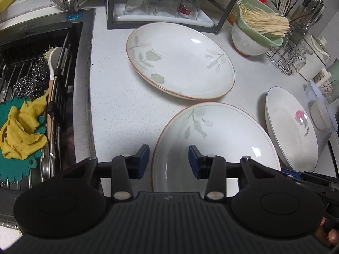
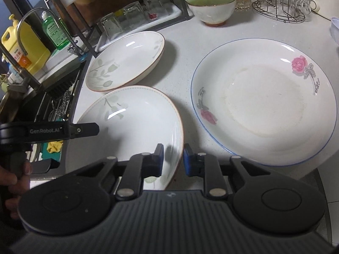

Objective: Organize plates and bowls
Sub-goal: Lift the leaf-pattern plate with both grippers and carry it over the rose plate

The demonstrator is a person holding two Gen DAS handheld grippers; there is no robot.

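Three plates lie on the white counter. A far leaf-pattern plate (image 1: 180, 61) (image 2: 127, 61) sits near the glass rack. A near leaf-pattern plate (image 1: 214, 146) (image 2: 131, 127) lies in front of both grippers. A rose-pattern plate (image 1: 292, 129) (image 2: 262, 105) lies to the right. My left gripper (image 1: 168, 160) is open, its fingers straddling the near plate's left rim. My right gripper (image 2: 173, 160) is open, its fingers either side of that plate's right rim. The left gripper's body (image 2: 48, 131) shows in the right wrist view.
A sink (image 1: 36, 97) with scourers and a yellow cloth (image 1: 23, 131) lies left. A black rack with upturned glasses (image 1: 163, 2) stands behind. A green bowl of sticks (image 1: 260, 25) sits in a white bowl. A wire glass holder (image 2: 281, 2) stands at the back right.
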